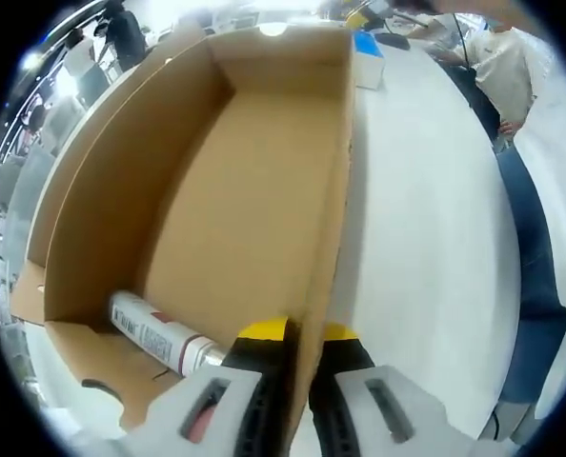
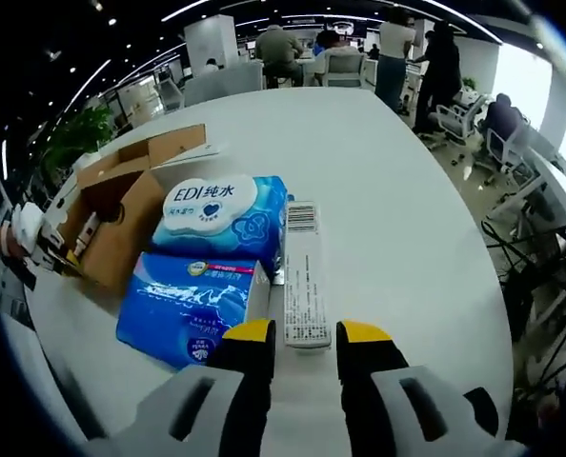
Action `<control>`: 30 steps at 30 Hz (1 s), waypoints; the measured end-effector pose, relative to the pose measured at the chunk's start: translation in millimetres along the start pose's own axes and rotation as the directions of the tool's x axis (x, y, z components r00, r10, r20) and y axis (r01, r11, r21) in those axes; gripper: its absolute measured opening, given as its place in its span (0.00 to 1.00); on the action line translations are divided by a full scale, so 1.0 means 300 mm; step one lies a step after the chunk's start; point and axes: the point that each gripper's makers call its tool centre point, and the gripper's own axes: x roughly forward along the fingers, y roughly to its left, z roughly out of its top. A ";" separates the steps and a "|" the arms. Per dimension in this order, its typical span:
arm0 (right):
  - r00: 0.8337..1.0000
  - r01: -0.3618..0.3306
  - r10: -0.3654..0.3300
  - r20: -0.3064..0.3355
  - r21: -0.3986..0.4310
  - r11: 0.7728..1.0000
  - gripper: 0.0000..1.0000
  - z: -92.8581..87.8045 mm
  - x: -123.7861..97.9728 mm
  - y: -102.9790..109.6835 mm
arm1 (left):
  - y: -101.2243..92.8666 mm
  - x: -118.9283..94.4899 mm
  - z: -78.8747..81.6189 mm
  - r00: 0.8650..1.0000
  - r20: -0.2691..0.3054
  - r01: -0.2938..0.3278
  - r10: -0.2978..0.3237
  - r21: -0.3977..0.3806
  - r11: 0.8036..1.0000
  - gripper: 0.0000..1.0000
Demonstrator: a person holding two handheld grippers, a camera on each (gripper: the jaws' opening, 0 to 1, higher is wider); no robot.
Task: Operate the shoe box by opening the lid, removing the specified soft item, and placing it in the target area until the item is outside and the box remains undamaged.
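The open brown shoe box lies in front of me in the left gripper view. My left gripper is shut on its right side wall, one yellow-tipped jaw inside and one outside. A white tube lies in the box's near corner. In the right gripper view the box stands at the left of the white table. Beside it lie a soft blue wipes pack and a blue tissue pack. My right gripper is open, with the near end of a long white carton between its tips.
A person in a light top stands at the table's right edge in the left gripper view. A blue and white pack lies beyond the box. Several people and office chairs are past the far edge of the table.
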 end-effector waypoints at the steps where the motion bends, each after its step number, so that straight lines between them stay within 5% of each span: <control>1: 1.000 0.005 -0.005 -0.007 -0.004 1.000 0.23 -0.006 0.004 -0.002 | 0.002 0.003 -0.002 1.000 0.000 0.000 0.000 -0.001 1.000 0.05; 30: 1.000 0.003 -0.003 0.000 0.024 1.000 0.20 0.008 0.024 0.022 | 0.002 0.003 0.000 1.000 0.001 0.000 0.000 0.001 1.000 0.05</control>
